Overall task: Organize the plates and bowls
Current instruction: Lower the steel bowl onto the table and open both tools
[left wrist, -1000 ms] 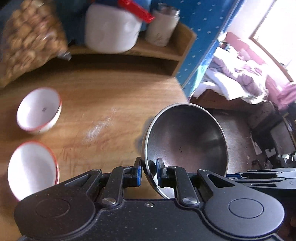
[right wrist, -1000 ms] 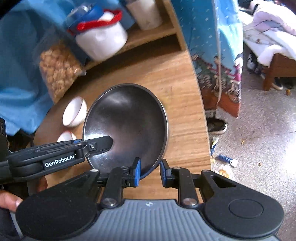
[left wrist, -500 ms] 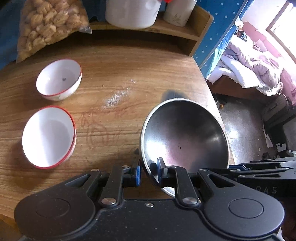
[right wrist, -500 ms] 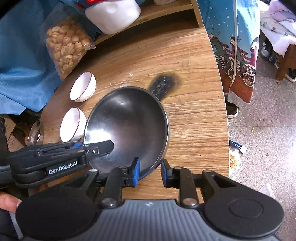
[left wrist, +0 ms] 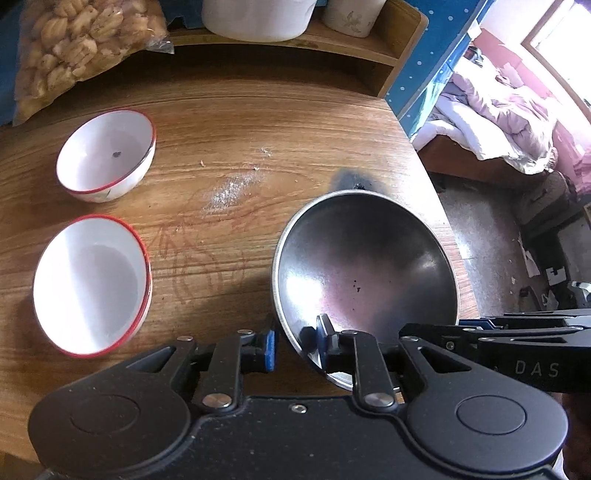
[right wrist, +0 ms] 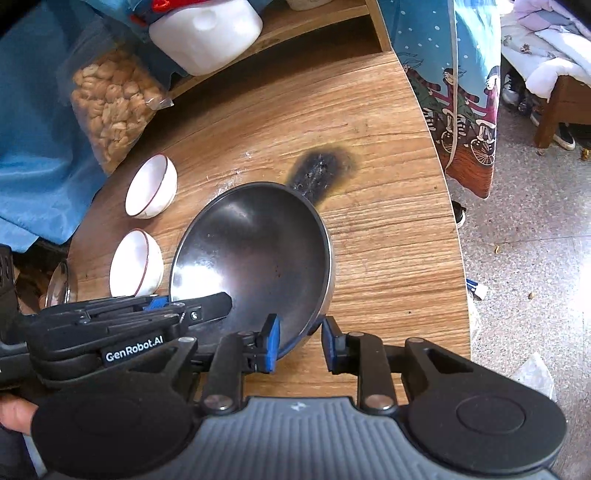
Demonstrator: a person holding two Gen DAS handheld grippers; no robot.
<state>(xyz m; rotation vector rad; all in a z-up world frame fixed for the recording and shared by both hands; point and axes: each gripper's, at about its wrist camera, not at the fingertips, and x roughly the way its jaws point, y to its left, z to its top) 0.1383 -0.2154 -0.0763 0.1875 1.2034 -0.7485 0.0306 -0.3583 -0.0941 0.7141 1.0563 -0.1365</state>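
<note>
A wide steel bowl (left wrist: 365,273) (right wrist: 255,254) sits at the right side of the wooden table (left wrist: 258,129), just in front of a black burn mark (right wrist: 321,166). My left gripper (left wrist: 295,345) straddles the bowl's near-left rim. Its jaws are opening, and a gap shows between the outer pad and the rim. My right gripper (right wrist: 300,347) is shut on the near-right rim, one pad inside and one outside. Two white bowls with red rims stand to the left, one farther (left wrist: 107,162) and one nearer (left wrist: 90,284).
A bag of snacks (left wrist: 81,48) and a white jar (left wrist: 258,18) rest by a low wooden shelf (left wrist: 369,48) at the back. The table's curved edge runs close to the right of the steel bowl, with floor (right wrist: 517,240) below. A hand (right wrist: 14,413) holds the left gripper.
Both grippers have tipped downward with the steel bowl, which has come down onto the table by the burn mark. The left jaws have spread a little.
</note>
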